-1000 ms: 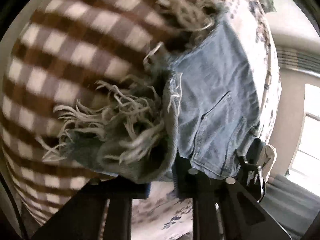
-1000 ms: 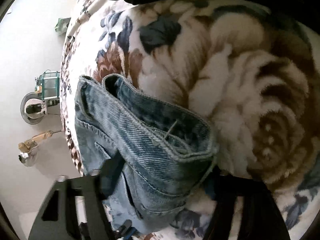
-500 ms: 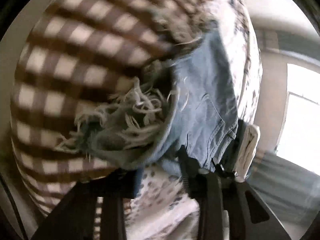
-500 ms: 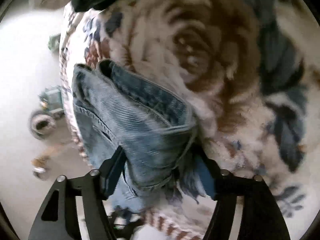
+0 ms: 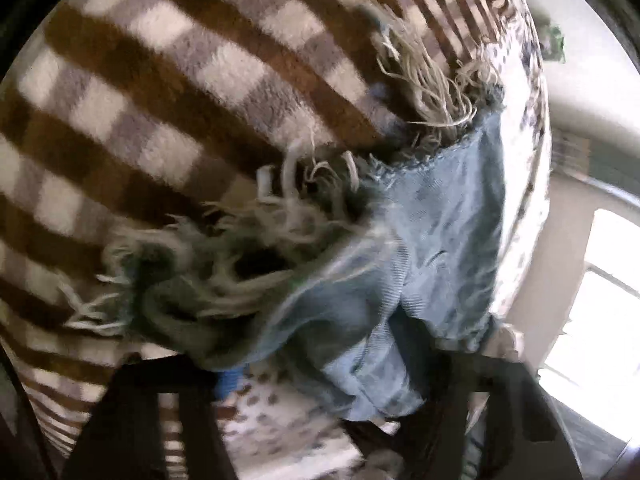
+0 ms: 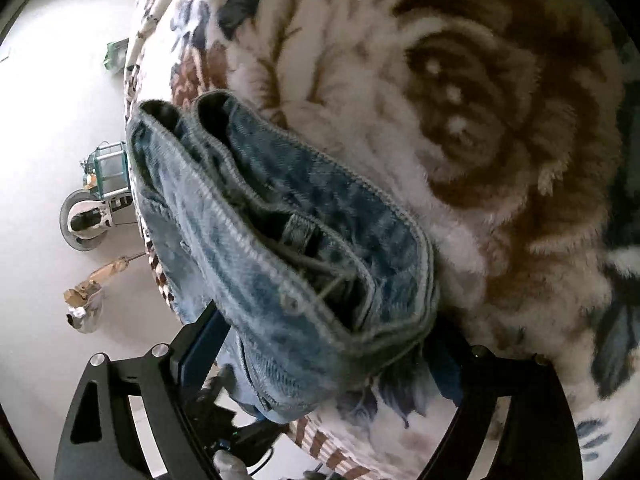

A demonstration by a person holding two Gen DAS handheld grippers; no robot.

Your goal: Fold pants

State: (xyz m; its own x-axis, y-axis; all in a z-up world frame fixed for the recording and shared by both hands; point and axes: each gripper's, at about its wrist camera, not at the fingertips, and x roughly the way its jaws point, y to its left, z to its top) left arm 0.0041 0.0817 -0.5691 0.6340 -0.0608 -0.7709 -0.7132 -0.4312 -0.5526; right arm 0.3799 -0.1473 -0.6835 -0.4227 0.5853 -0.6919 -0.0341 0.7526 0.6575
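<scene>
Light blue denim pants [image 5: 448,240] with frayed hems [image 5: 256,248] lie over a brown checked blanket [image 5: 160,100]. My left gripper [image 5: 316,376] is shut on the frayed leg end, which bunches between its jaws. In the right wrist view the waistband [image 6: 304,256] of the same pants fills the middle, doubled over, above a floral fleece blanket [image 6: 480,120]. My right gripper [image 6: 328,364] is shut on the waistband, with denim bulging out between its fingers.
The bed edge drops to a pale floor [image 6: 36,140] at the left, where a small wheeled device [image 6: 88,220] and a brush-like tool [image 6: 92,284] lie. A bright window [image 5: 592,300] is at the right in the left wrist view.
Both grippers have moved with the denim in them. The frayed leg end has swung up and over the checked blanket. The waistband has opened wider and moved closer to the right camera.
</scene>
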